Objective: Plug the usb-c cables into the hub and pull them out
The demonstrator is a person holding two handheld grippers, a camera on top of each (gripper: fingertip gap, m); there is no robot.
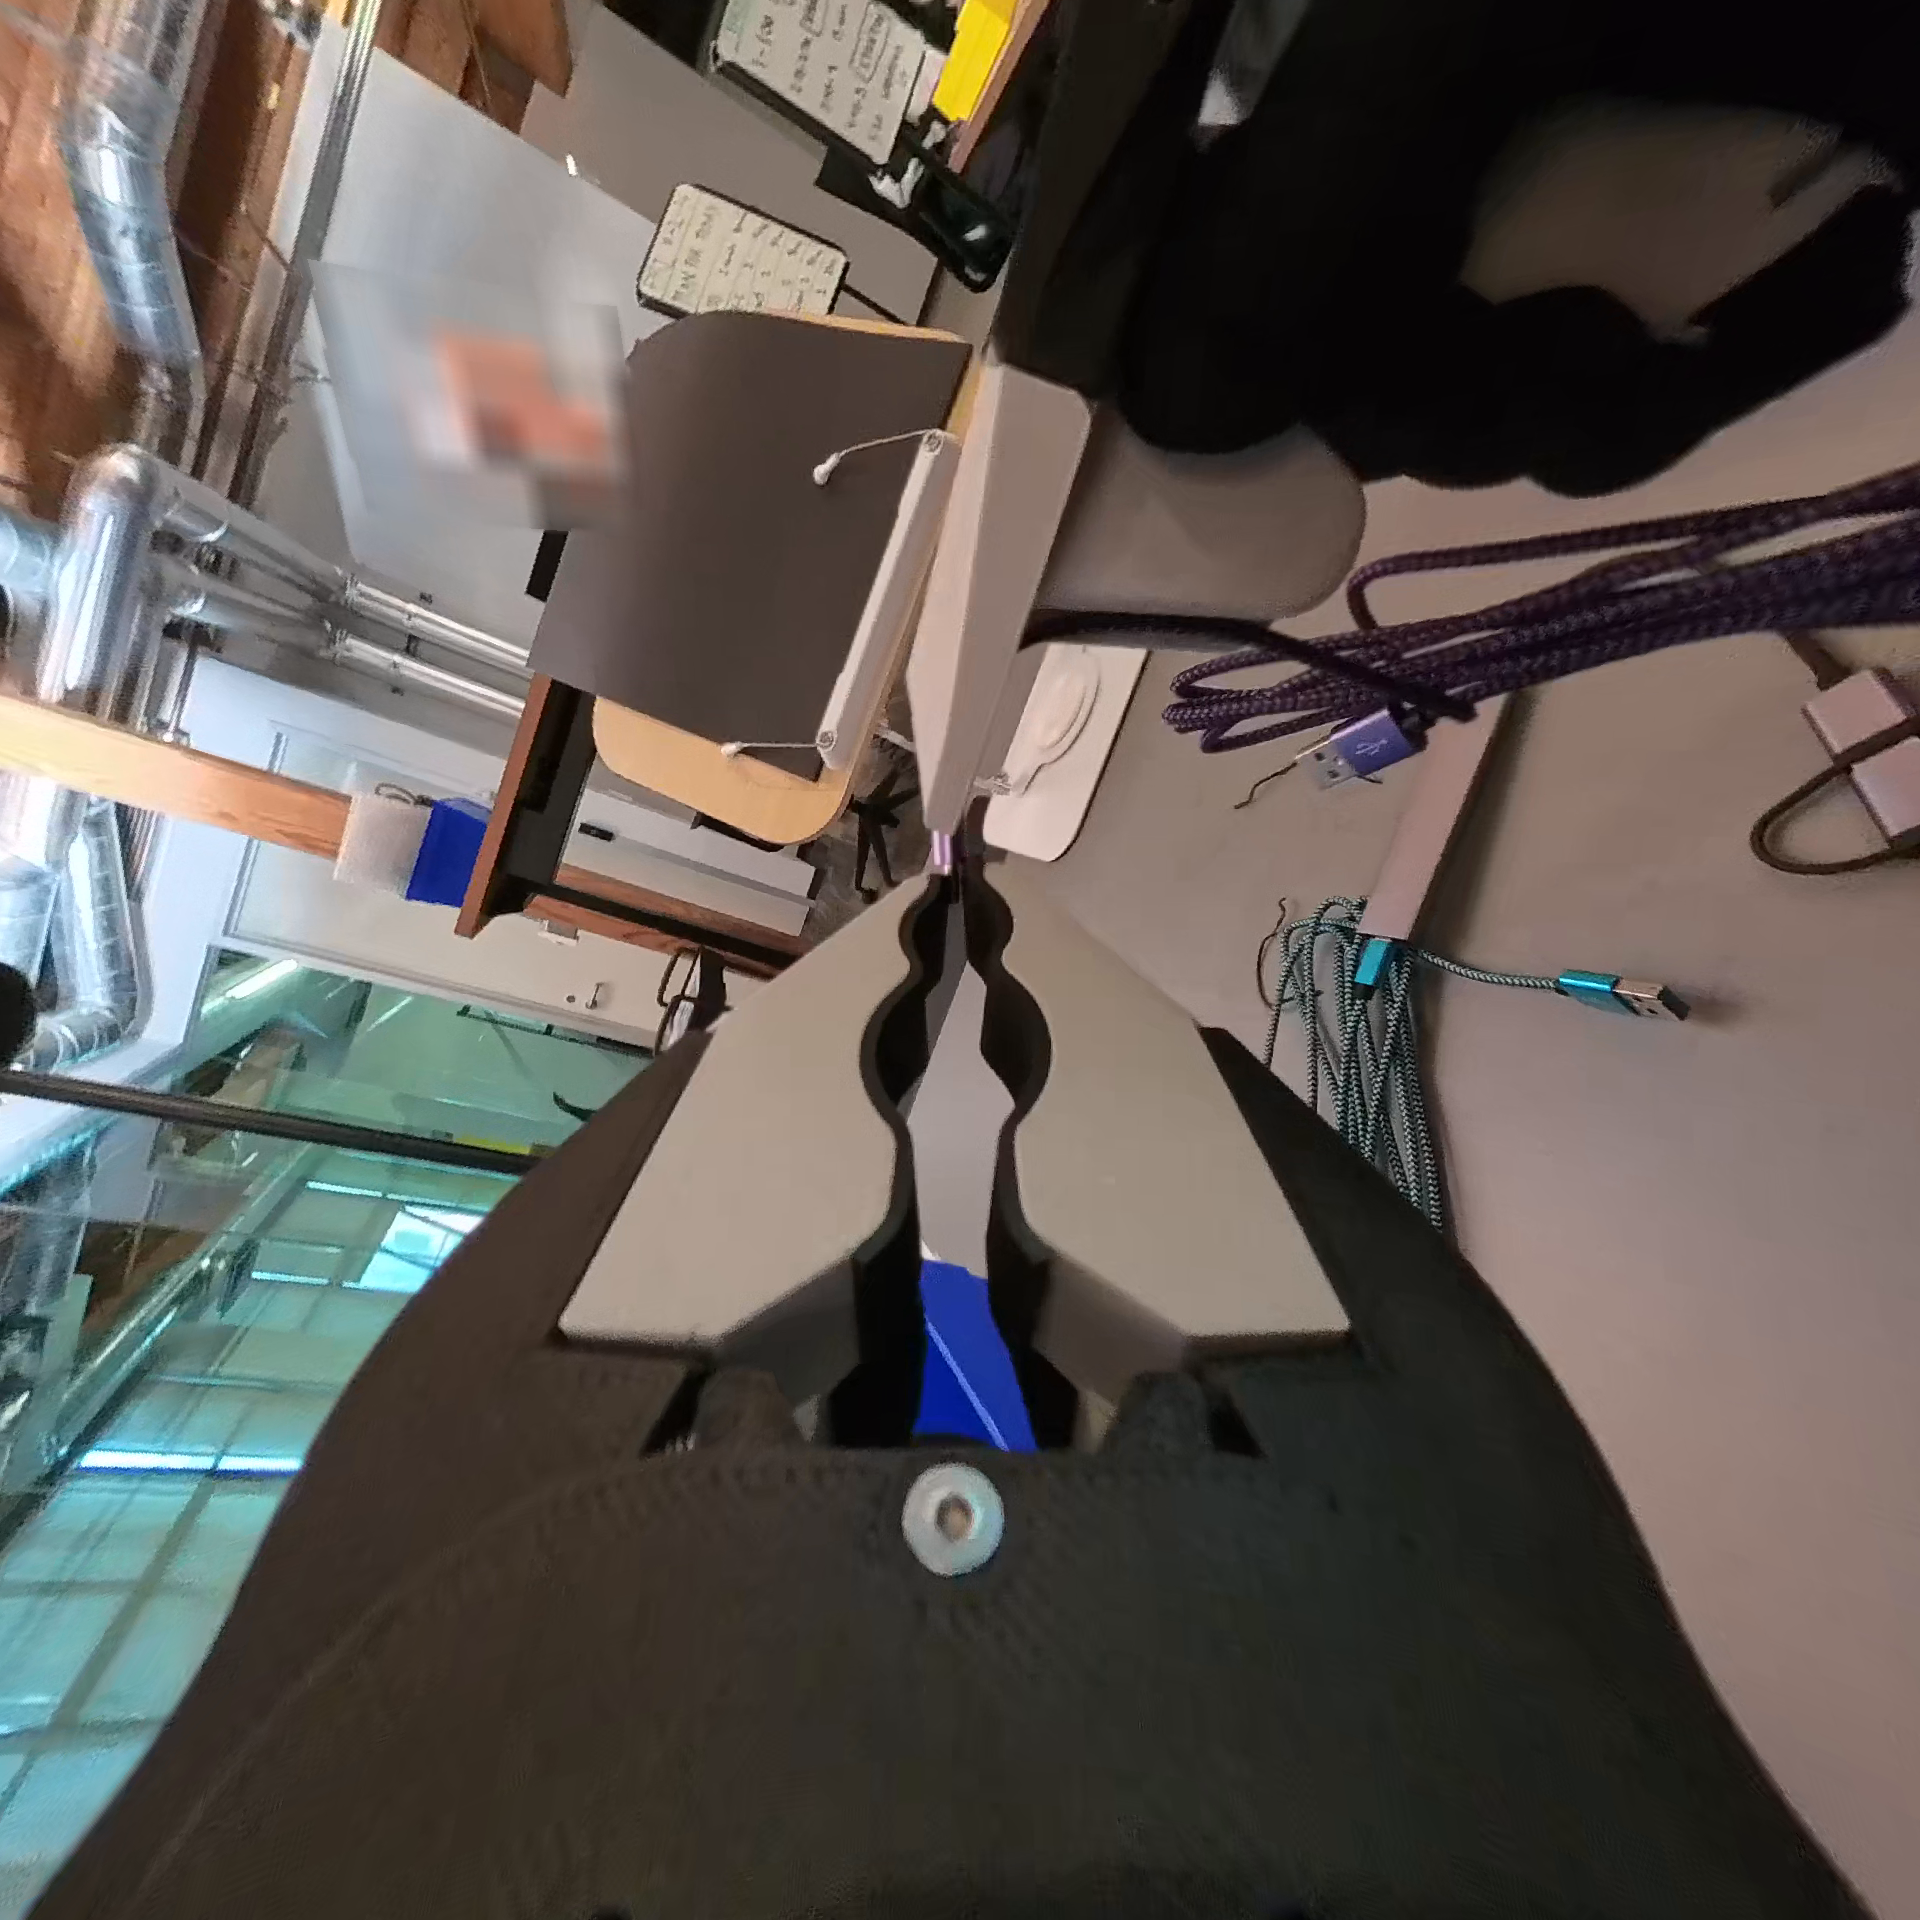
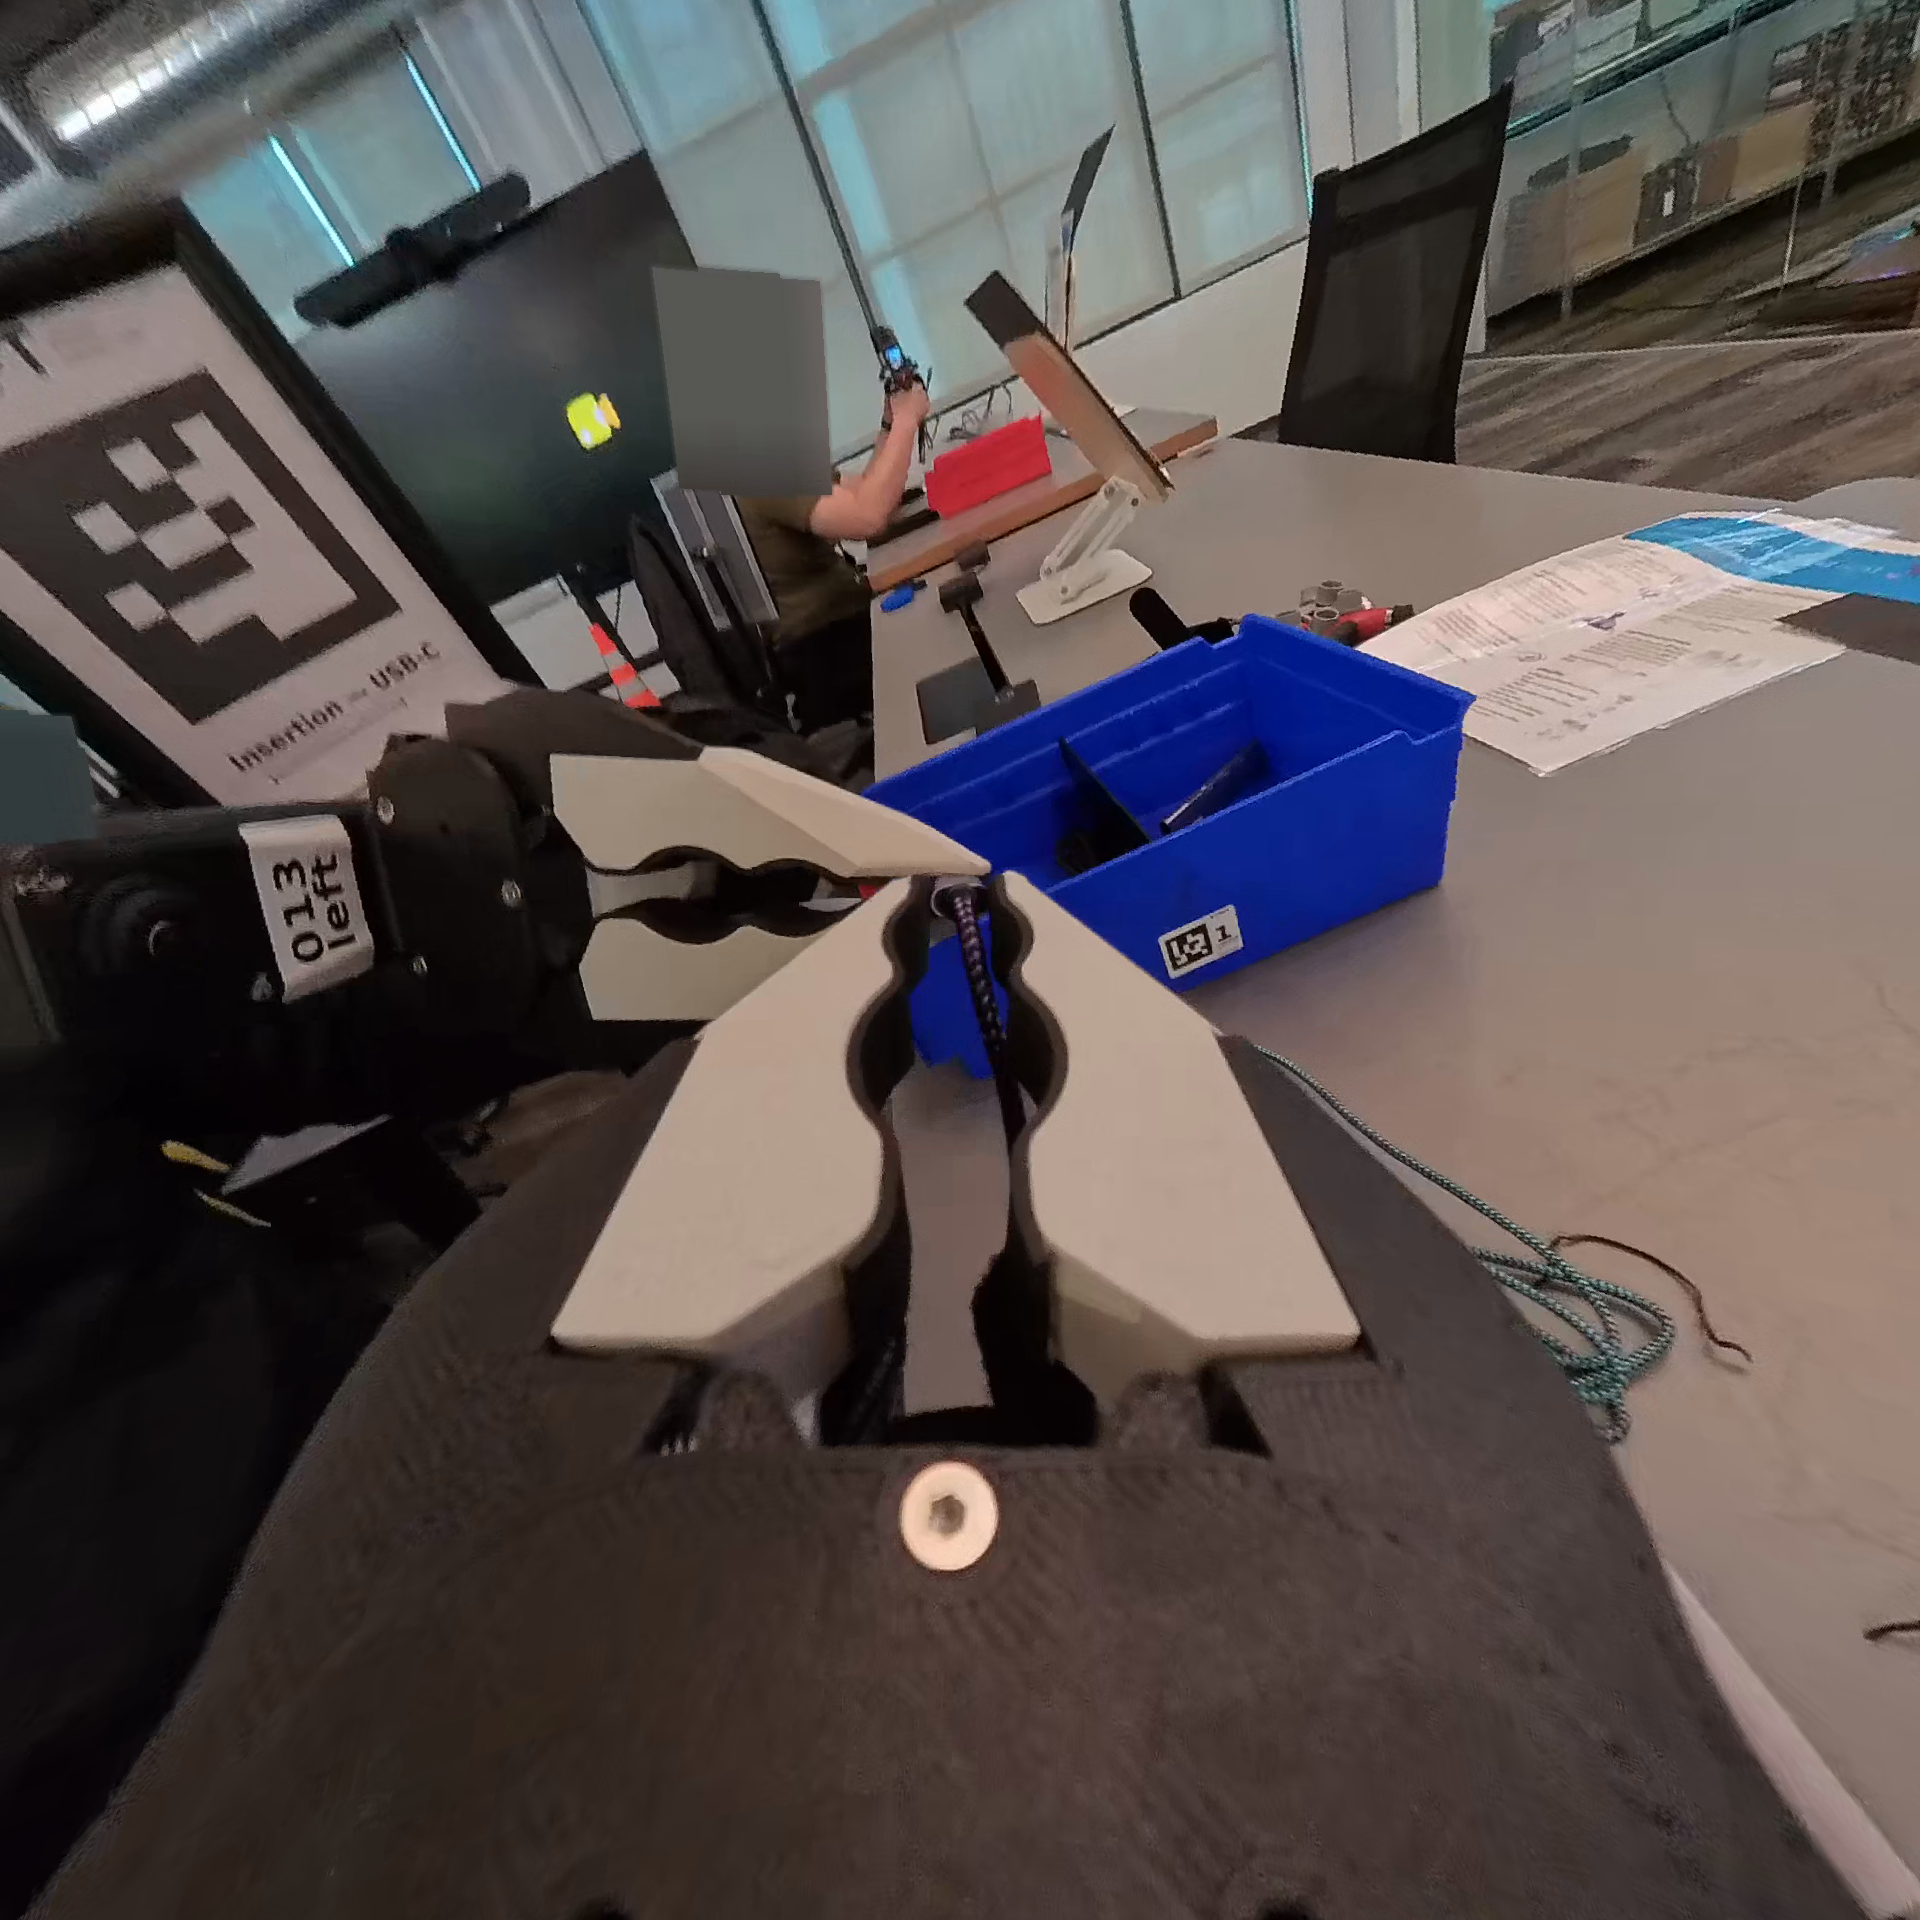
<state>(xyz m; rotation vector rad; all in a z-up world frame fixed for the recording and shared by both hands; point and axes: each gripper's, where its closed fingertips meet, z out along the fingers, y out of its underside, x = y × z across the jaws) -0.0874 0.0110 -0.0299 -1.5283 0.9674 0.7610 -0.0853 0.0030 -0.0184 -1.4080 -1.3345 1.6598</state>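
Note:
My right gripper is shut on a purple braided usb-c cable, which runs back between its fingers. The cable's purple plug sticks out past the tips. My left gripper comes in from the left in the right wrist view, with its jaws closed on that plug, tip to tip with the right gripper. Both are held above the grey table's near edge. A small silver hub with a dark cord lies on the table to the right, apart from both grippers.
The rest of the purple cable lies bundled with its usb-a plug. A teal braided cable lies next to a long silver bar. A blue bin, papers and a white stand are on the table. A person sits behind. Less than 4 cm separates the two grippers' tips. The small silver hub is about 25 cm from both grippers' fingertips.

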